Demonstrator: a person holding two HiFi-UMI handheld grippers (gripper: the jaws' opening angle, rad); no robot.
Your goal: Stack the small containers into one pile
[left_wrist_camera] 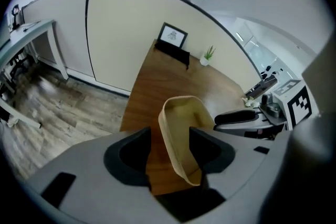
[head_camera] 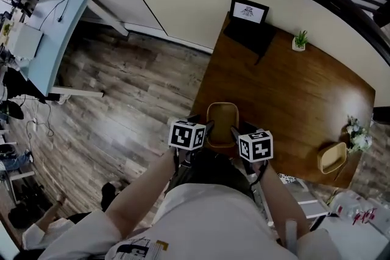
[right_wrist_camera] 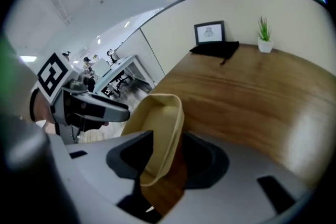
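Note:
A tan small container (head_camera: 222, 120) sits near the left edge of the brown table (head_camera: 292, 94), right in front of me. My left gripper (head_camera: 209, 130) straddles its left wall and my right gripper (head_camera: 234, 131) its right wall. In the left gripper view the container (left_wrist_camera: 184, 120) has its wall between the jaws of the left gripper (left_wrist_camera: 170, 155), with bare wood showing beside it. The right gripper view shows the same container (right_wrist_camera: 156, 122): a gap remains inside the right gripper (right_wrist_camera: 168, 159). Both stand open. A second tan container (head_camera: 332, 157) lies at the table's right end.
A framed picture (head_camera: 248, 11) on a dark cloth and a small potted plant (head_camera: 299, 40) stand at the table's far side. White flowers (head_camera: 358, 136) sit near the second container. Wooden floor drops off left of the table; a pale desk (head_camera: 49, 39) stands further left.

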